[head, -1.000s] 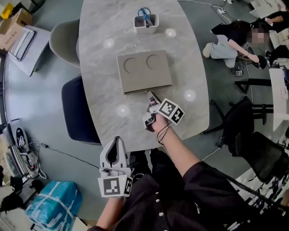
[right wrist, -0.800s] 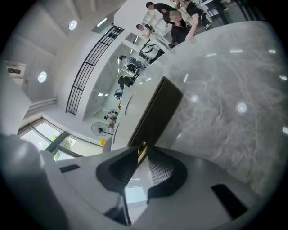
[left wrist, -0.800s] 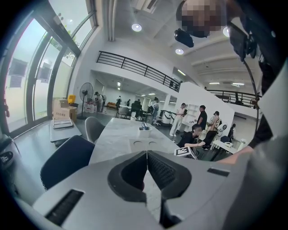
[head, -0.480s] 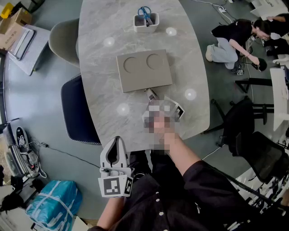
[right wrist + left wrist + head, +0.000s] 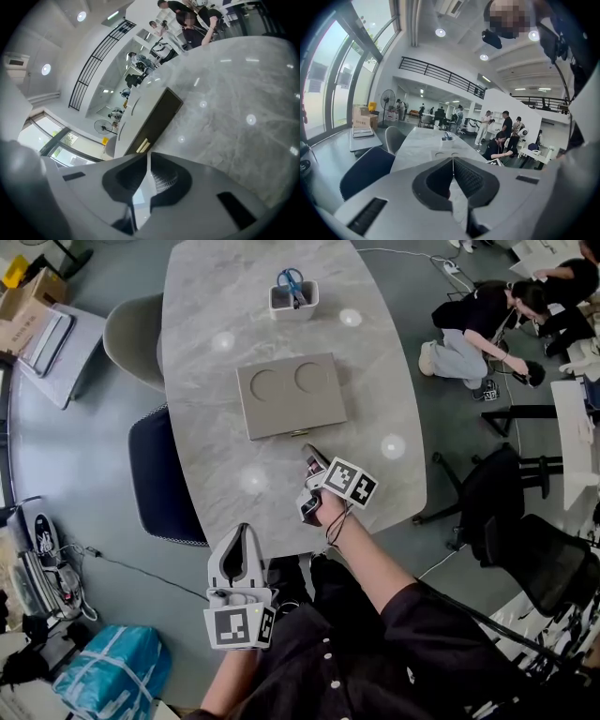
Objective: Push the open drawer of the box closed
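Drawer (image 5: 154, 124) is sitting flush in the box (image 5: 291, 395) at the middle of the desk (image 5: 202, 352); I'd call it closed. Right gripper (image 5: 312, 454) is hovering just off its front, fingers pressed together and empty, a blunt pushing tip. Left gripper (image 5: 246, 532) is idling off the desk's near edge, fingers together too, holding nothing.

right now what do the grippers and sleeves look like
The left gripper and right gripper are white, each with a cube of black-and-white square markers and dark ribbed pads inside the jaws. A black cord hangs at the right one. The right sleeve is black.
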{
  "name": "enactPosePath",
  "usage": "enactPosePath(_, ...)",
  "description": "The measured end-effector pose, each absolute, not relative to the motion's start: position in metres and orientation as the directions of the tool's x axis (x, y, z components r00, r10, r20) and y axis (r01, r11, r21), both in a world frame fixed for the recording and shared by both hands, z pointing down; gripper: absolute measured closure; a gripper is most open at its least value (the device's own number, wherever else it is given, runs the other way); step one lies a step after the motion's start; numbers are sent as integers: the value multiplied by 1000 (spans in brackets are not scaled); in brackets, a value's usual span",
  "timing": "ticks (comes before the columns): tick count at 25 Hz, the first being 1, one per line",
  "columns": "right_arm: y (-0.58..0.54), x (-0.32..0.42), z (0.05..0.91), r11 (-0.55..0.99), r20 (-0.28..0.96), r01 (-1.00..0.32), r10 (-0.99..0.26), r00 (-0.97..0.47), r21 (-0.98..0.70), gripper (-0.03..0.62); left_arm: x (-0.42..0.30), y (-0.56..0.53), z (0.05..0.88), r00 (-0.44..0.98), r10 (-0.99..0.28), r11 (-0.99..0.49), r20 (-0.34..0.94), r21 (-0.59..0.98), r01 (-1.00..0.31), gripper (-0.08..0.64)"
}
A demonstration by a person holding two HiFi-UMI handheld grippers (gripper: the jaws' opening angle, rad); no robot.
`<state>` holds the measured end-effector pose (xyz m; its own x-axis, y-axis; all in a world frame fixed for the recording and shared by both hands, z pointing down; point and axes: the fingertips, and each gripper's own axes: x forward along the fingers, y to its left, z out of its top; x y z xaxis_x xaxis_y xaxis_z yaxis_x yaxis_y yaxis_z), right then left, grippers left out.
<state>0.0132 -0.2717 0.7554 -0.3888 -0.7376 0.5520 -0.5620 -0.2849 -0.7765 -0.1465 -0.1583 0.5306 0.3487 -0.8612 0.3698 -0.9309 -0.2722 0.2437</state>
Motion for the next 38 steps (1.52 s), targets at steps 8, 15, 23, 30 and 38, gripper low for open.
enactPosePath(8, -259, 23, 689, -100, 477, -668, -777, -411, -737, 594, -132, -161, 508, 368, -877, -303, 309, 238, -923, 543)
enactPosePath(15, -239, 48, 608, 62, 386, -746, -825, -413, -664, 595, -118, -159, 474, 387, -887, -331, 253, 239, -913, 543)
enactPosePath(23, -202, 50, 503, 324, 249, -839, -853, -459, -437, 595, -107, -159, 434, 410, -896, -370, 171, 225, -901, 543)
enactPosePath(30, -173, 62, 430, 372, 129, -889, -900, -416, -267, 595, -105, -157, 396, 413, -906, -391, 93, 192, -900, 543)
enactPosePath(38, -153, 69, 389, 381, 48, -899, -916, -399, -214, 595, -116, -142, 376, 370, -927, -355, 59, 177, -918, 543)
